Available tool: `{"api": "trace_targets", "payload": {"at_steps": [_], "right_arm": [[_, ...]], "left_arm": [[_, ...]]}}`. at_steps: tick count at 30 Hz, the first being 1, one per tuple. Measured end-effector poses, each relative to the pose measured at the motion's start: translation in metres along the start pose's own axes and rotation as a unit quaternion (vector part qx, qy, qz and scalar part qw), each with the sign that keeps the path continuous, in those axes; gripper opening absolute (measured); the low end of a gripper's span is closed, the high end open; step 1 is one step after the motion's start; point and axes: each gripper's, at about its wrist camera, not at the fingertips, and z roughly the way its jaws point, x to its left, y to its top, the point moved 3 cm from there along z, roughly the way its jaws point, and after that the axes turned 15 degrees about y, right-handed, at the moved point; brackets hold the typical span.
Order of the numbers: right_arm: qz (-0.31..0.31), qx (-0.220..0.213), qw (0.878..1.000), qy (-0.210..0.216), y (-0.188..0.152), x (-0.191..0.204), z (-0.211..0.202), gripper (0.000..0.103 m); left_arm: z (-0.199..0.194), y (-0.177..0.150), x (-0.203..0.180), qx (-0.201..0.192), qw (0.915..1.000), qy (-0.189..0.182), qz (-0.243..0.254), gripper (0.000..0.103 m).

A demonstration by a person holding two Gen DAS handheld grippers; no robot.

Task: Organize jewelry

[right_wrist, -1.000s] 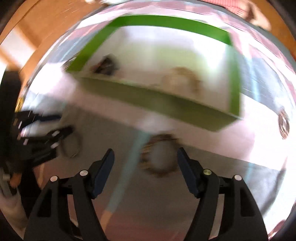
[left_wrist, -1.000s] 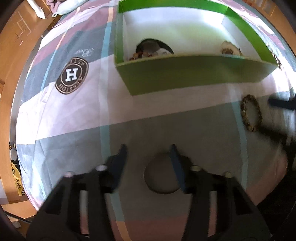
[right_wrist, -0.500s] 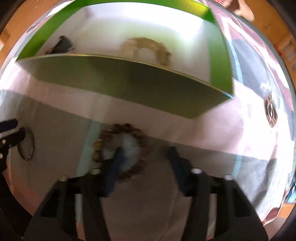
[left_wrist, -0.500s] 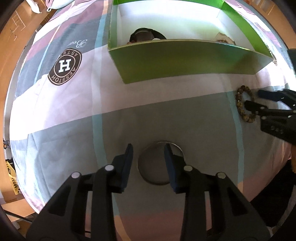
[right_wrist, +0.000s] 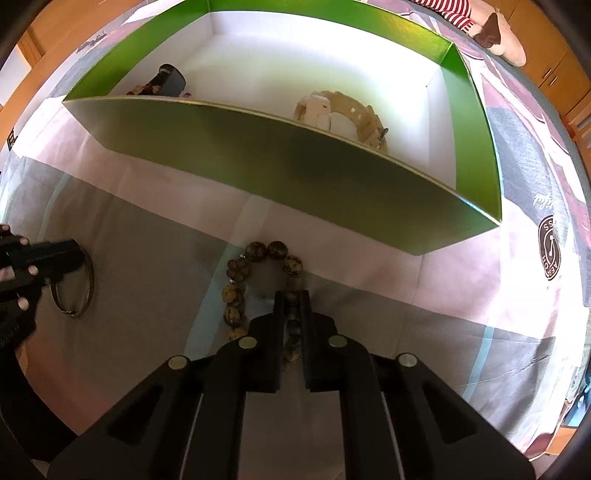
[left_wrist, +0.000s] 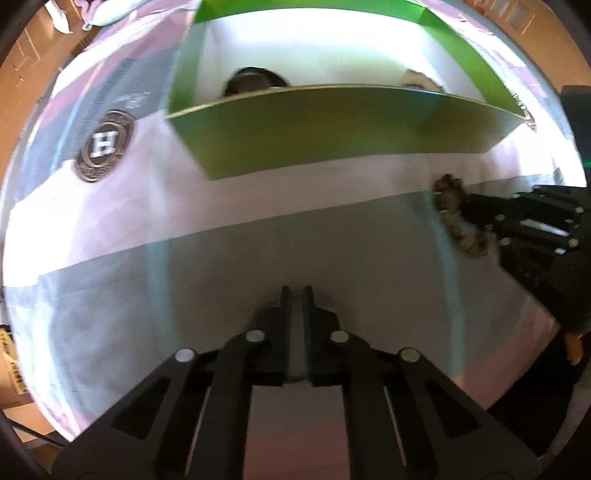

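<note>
- Beaded bracelet (right_wrist: 258, 280) flat on the patchwork cloth (right_wrist: 388, 325), just in front of the green box (right_wrist: 280, 162), touching nothing of it.
- Right side of the bead loop pinched between the fingers of the right gripper (right_wrist: 290, 295), beads visible running down the narrow slot between the two pads.
- From the left wrist view, same bracelet (left_wrist: 456, 218) at the far right, black linkage of the right gripper (left_wrist: 532, 218) pressed against it.
- Thin metal bangle (right_wrist: 75, 284) off to the left on the grey patch, well apart from the beads.
- Left gripper (right_wrist: 48, 254) right on the bangle's upper rim; fingers drawn close together there.
- In the left wrist view, left gripper (left_wrist: 295, 295) nearly closed, only a slim grey strip showing between the pads; whether that strip is the bangle's edge, cannot tell, blurred.
- Inside the box on its white floor: a pale cream watch (right_wrist: 340, 114) toward the right, a dark item (right_wrist: 170, 77) with some brown beads (right_wrist: 142, 88) beside it in the left corner.
- Round "H" emblem (left_wrist: 105, 146) printed on the cloth left of the box.
- Wooden floor (right_wrist: 55, 29) around the cloth's edges.
</note>
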Motion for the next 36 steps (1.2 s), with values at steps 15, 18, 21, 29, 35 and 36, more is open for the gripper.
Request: {"api": "trace_targets", "payload": {"at_steps": [15,18,21,29,35,36], "right_arm": [[0.007,-0.003,1.000,0.011,0.000,-0.006,0.002,0.009],[0.009,-0.003,1.000,0.013,0.000,-0.007,0.002,0.009],[0.010,-0.002,1.000,0.014,0.000,-0.008,0.002,0.009],[0.012,-0.001,1.000,0.015,0.001,-0.009,0.002,0.010],[0.014,0.000,1.000,0.015,0.002,-0.008,0.002,0.011],[0.014,0.000,1.000,0.014,0.002,-0.008,0.003,0.011]], "left_arm": [[-0.018,0.002,0.017,-0.009,0.9996,0.005,-0.025,0.042],[-0.014,0.004,0.026,0.003,0.9992,-0.012,-0.037,0.043],[-0.009,0.004,0.035,0.014,0.9987,-0.013,-0.047,0.051],[0.004,0.004,0.046,0.033,0.9989,-0.022,-0.027,0.054],[-0.005,-0.008,0.070,0.037,0.9988,-0.031,-0.008,0.056],[-0.001,-0.008,0.071,0.043,0.9987,-0.025,-0.007,0.053]]}}
